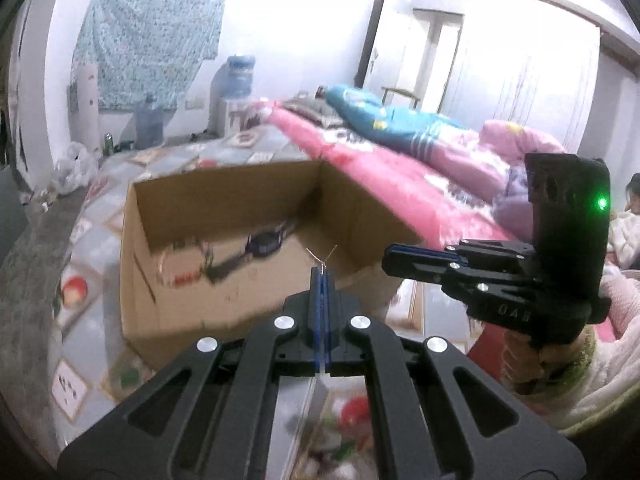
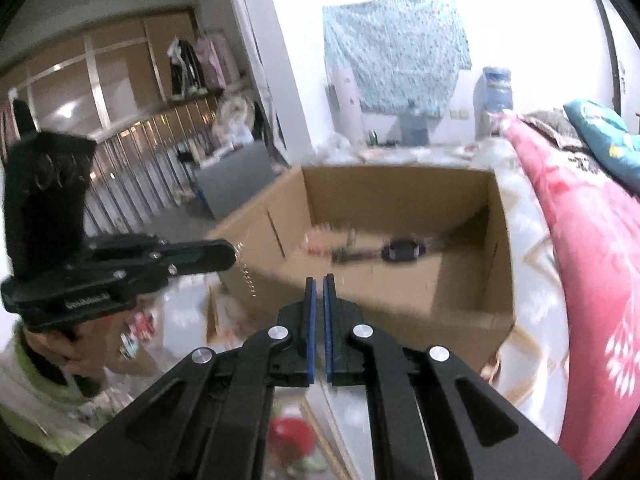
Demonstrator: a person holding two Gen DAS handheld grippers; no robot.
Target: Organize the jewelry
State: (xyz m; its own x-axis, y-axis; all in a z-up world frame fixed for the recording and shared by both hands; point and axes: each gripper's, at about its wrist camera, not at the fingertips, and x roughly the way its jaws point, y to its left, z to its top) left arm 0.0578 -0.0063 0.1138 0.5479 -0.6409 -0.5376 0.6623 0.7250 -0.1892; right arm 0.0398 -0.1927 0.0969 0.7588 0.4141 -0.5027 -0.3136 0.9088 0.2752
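My left gripper (image 1: 322,274) is shut on a thin silver chain (image 1: 322,257), whose two ends stick out past the tips in a V. In the right wrist view the chain (image 2: 247,276) dangles from the left gripper (image 2: 230,256), beside the left wall of an open cardboard box (image 2: 400,172). On the floor of the box (image 1: 224,174) lie a dark wristwatch (image 1: 264,242) and a beaded bracelet (image 1: 182,266). My right gripper (image 2: 319,280) hovers in front of the box, shut to a sliver, with nothing seen between its blue pads. It also shows at the right (image 1: 386,260).
The box stands on a bed with a patterned quilt (image 1: 92,280). A pink blanket (image 1: 400,172) and a teal pillow (image 1: 384,116) lie to the right. A water dispenser (image 1: 240,80) stands by the far wall. A person (image 1: 630,224) sits at the right edge.
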